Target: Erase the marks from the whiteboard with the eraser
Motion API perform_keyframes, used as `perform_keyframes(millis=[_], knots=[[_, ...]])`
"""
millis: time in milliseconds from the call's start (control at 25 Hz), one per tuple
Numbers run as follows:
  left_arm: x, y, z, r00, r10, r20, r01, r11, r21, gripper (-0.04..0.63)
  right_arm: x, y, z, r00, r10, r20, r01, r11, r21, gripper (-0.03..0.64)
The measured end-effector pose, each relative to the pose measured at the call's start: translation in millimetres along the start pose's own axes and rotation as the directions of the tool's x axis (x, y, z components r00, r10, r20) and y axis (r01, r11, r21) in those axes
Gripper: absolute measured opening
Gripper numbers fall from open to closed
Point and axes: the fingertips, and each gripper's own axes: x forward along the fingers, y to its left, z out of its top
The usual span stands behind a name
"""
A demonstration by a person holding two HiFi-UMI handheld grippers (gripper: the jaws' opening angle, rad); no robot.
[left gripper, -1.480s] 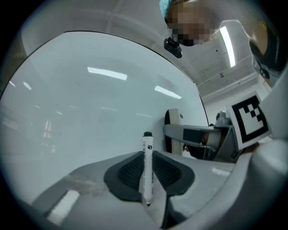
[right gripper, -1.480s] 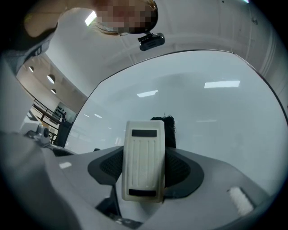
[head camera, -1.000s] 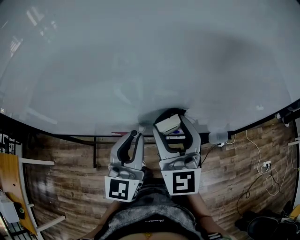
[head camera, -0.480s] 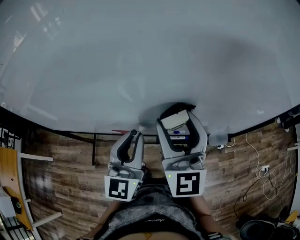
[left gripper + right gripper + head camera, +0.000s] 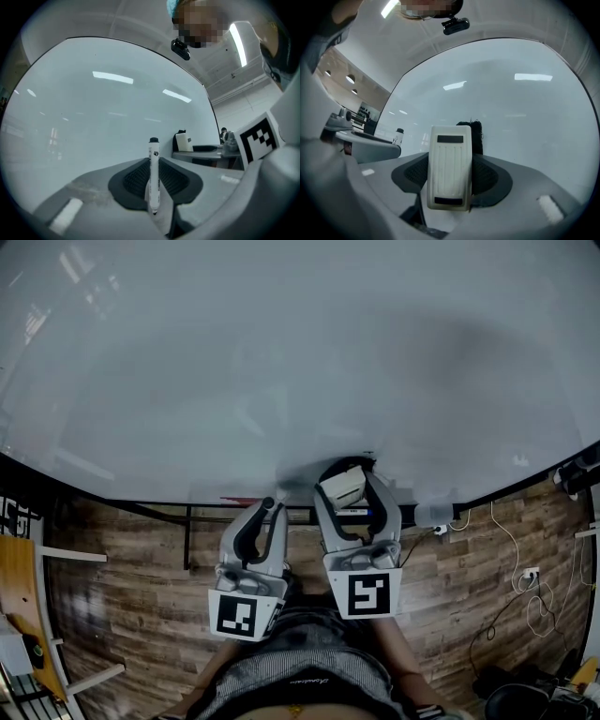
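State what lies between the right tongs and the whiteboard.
The eraser, clamped in the right tongs, with the whiteboard beyond it; the right gripper view shows this.

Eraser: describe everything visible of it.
The eraser has a cream plastic back, ribbed lengthwise, with a dark rectangular patch near each end, and a dark, frayed felt pad behind it. It stands upright, clamped by its long sides between the jaws of the right gripper, near the lower edge of the whiteboard. Whether the felt touches the board cannot be told.
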Motion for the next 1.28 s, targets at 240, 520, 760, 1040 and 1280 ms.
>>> perform_keyframes(millis=[240,520,760,1040,1280], knots=[[-4.1,-0.6,-0.2,1.0,-0.002,0.016,0.002,1.0,0.002,0.071,1.5,-8.7,52.3,0.994,-0.014,0.112,0.015,1.0,-0.005,0.261],[-9.2,1.8,3.0,0.999,0.03,0.026,-0.03,0.999,-0.015,0.071,0.6,-9.2,73.0,0.984,-0.017,0.176,0.027,0.998,-0.057,0.261],[-9.0,1.8,0.7,0.999,0.049,0.015,-0.049,0.999,0.002,0.071,7.0,12.4,64.4,0.984,0.066,0.165,-0.06,0.997,-0.044,0.261],[-5.4,1.1,0.1,1.0,0.029,0.002,-0.029,1.0,0.003,0.071,1.6,-0.6,55.5,0.99,0.034,0.14,-0.029,0.999,-0.036,0.259],[-7.2,0.6,-1.8,1.0,0.011,0.001,-0.011,1.0,0.003,0.071,-2.7,-12.1,49.0,0.991,-0.041,0.125,0.049,0.997,-0.059,0.261]])
